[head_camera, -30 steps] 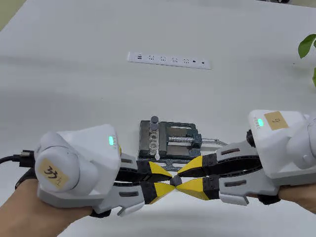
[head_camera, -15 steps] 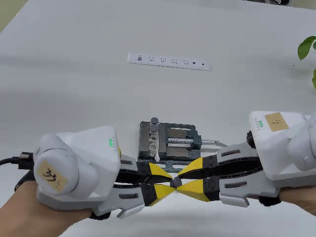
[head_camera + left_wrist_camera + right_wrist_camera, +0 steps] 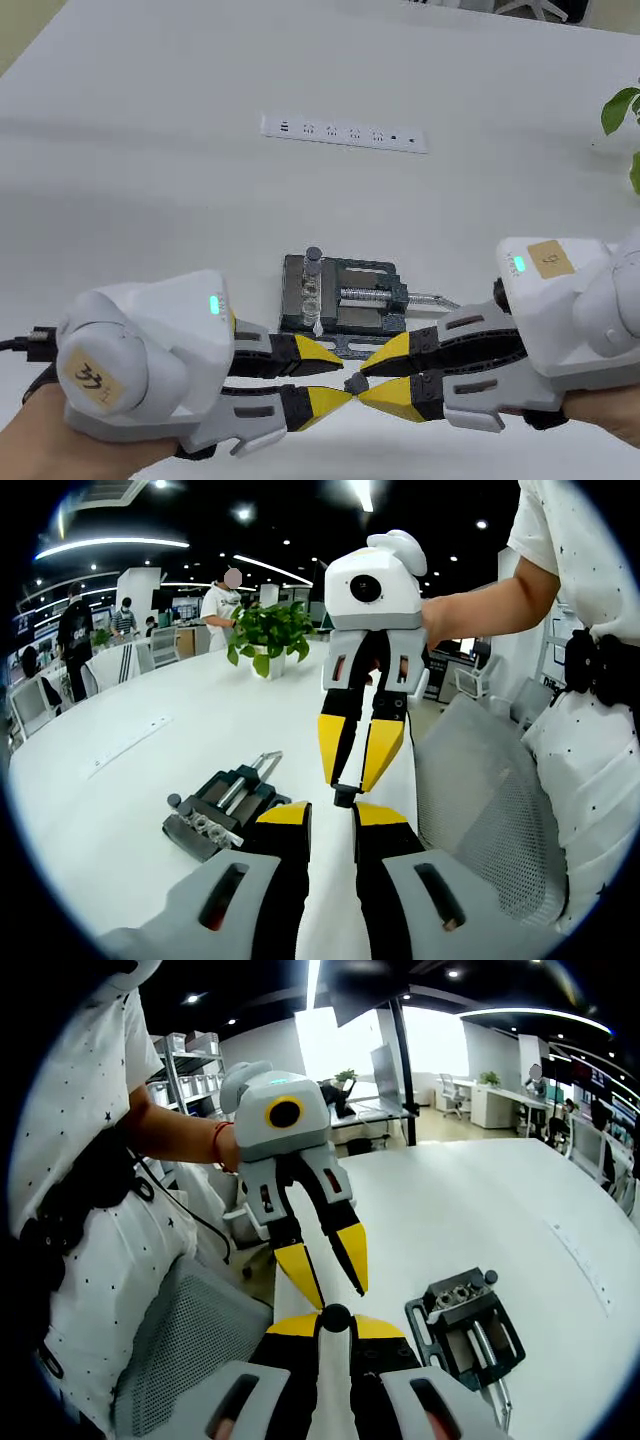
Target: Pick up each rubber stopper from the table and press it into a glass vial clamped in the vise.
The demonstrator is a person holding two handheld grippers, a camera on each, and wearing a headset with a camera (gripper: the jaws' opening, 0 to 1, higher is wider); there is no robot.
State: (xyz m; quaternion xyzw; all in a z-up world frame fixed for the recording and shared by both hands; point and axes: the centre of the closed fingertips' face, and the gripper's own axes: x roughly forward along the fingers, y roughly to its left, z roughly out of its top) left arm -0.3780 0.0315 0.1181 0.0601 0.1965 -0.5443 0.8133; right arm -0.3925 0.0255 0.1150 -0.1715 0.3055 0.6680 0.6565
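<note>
Stopper pinched in my right claw, just short of the vise.

I see the small dark rubber stopper (image 3: 335, 1318) pinned between the yellow tips of my right gripper (image 3: 361, 378), whose jaws are pressed onto it. It is held on the near side of the vise (image 3: 362, 282), apart from it. My left gripper (image 3: 330, 808) faces the right one tip to tip, its jaws spread around nothing and its tips just beside the stopper; I cannot tell whether they touch it. The vise sits on the white table (image 3: 150, 180) with a row of clear glass vials (image 3: 311, 292) clamped upright in it. The farthest vial (image 3: 313, 256) already wears a dark stopper and the nearer ones look open. Farther back lies a white power strip (image 3: 343, 132), and green plant leaves (image 3: 622, 108) reach in at the right edge.
</note>
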